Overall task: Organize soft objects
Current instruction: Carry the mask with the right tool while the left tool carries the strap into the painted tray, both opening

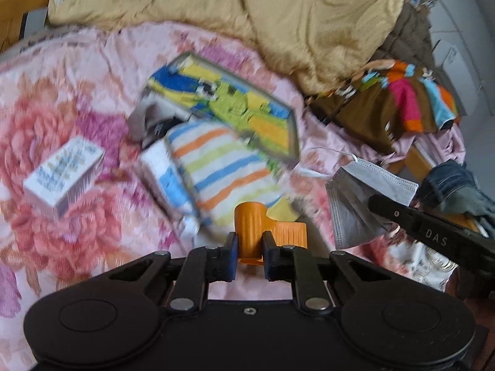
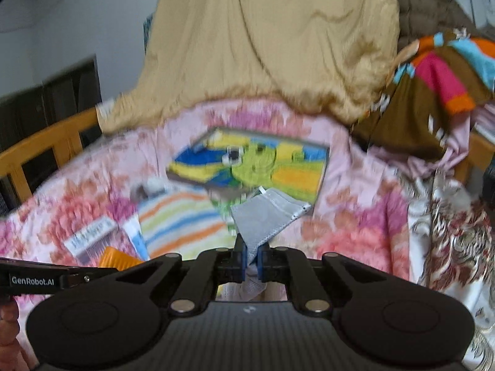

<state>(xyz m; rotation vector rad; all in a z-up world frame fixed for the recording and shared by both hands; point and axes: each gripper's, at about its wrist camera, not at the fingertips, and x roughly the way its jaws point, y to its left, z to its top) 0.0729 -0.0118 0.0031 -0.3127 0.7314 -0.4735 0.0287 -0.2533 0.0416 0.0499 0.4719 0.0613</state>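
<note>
While both hand-held grippers hang over the bed, each has something pinched between its blue-padded fingers. The left gripper (image 1: 250,244) has its jaws drawn narrow on a ribbed orange plastic piece (image 1: 256,228), which stands up between the pads; a second ribbed part of it juts off to the right. The right gripper (image 2: 251,261) has its jaws almost together on the lower edge of a grey pleated face mask (image 2: 266,216), which fans upward from the pads. In the left wrist view that mask (image 1: 359,204) hangs from the tip of the right gripper's black finger, clear of the bedding, with its white ear loop trailing onto the cover.

Below them lies a pink quilted bedspread printed with large coral and purple flowers (image 1: 62,123). On it rests a flat rectangular box with a bright blue, yellow and green cartoon picture (image 1: 229,102). A folded towel striped in orange, blue, green and white (image 1: 222,167) overlaps the box's near edge, and a white and blue packet (image 1: 164,173) lies just beside the towel on its left. Well apart to the left sits a small white carton with blue print (image 1: 65,176).

A crumpled tan quilt (image 1: 278,12) is heaped at the far side of the bed, touching the bedspread. To the right, a brown garment with pink, orange and light-blue patches (image 1: 402,99) drapes over a wooden frame. Both pictures are blurred, so finer print is unreadable.
</note>
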